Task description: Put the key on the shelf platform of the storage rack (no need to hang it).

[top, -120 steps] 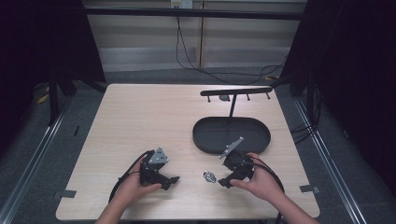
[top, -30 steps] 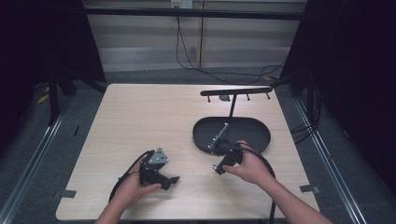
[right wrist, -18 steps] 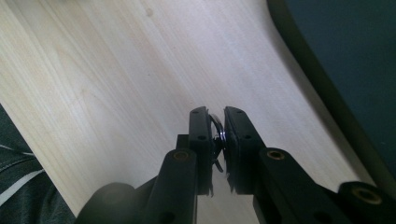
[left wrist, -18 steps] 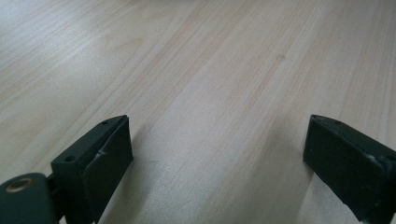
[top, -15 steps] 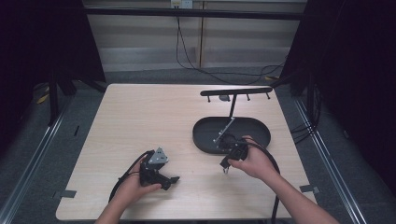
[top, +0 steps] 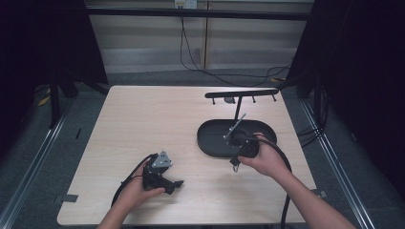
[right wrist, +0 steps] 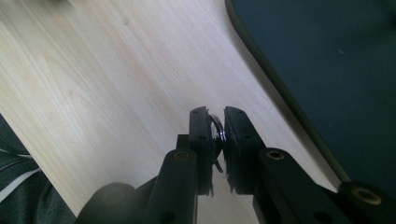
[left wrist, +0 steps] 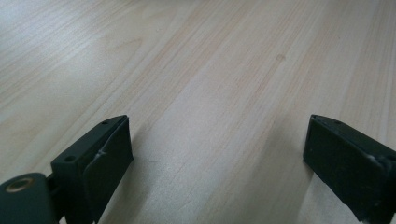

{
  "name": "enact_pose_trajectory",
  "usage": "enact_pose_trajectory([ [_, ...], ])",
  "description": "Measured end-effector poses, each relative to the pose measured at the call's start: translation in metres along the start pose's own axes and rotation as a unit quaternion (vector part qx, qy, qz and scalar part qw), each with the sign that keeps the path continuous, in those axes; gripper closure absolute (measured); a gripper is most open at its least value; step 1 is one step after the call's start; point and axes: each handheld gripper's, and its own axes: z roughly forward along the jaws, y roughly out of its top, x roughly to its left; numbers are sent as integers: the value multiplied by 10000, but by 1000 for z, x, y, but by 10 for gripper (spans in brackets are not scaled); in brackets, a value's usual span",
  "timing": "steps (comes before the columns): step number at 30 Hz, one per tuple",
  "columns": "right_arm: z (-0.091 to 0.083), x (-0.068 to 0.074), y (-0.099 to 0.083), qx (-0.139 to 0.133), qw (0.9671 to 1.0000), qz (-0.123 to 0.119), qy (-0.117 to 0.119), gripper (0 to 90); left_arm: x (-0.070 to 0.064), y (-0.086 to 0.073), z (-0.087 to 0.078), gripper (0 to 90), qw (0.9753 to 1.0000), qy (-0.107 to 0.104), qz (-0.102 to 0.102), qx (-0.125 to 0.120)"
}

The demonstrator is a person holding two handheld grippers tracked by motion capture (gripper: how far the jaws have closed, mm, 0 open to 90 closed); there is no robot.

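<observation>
My right gripper (top: pixel 235 161) hangs over the table just in front of the black oval tray (top: pixel 206 142). It is shut on a small metal ring (right wrist: pixel 218 132), which shows pinched between its jaws in the right gripper view (right wrist: pixel 217 116). The ring dangles as a small bright bit (top: pixel 235 167) below the jaws in the high view. The tray's dark floor (right wrist: pixel 327 60) lies to the right of those jaws. My left gripper (top: pixel 175 183) rests on the table at the front left, jaws wide open (left wrist: pixel 217 135) with bare wood between them.
A black T-shaped stand (top: pixel 237 109) rises from the tray, and its crossbar (top: pixel 241 93) carries small hooks. Cables trail from both grippers toward the front edge of the wooden table (top: pixel 143 119). Metal rails run along both sides of the table.
The right gripper has taken the metal ring off the table and carried it up and away toward the tray's front edge. The left gripper has stayed put.
</observation>
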Motion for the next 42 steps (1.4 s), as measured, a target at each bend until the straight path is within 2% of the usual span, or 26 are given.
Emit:
enact_pose_trajectory([
  [20,-10,-20,0,12,9997,237,-65,822,0,0,0,76,10000,1,-1,1],
  [26,-15,-24,1,16,9996,216,-162,822,0,0,0,76,10000,2,0,1],
  [35,-19,-30,2,-6,9993,314,-186,822,0,0,0,76,10000,0,-1,-4],
  [42,-24,-37,4,-11,9989,354,-296,822,0,0,0,76,10000,4,1,-2],
])
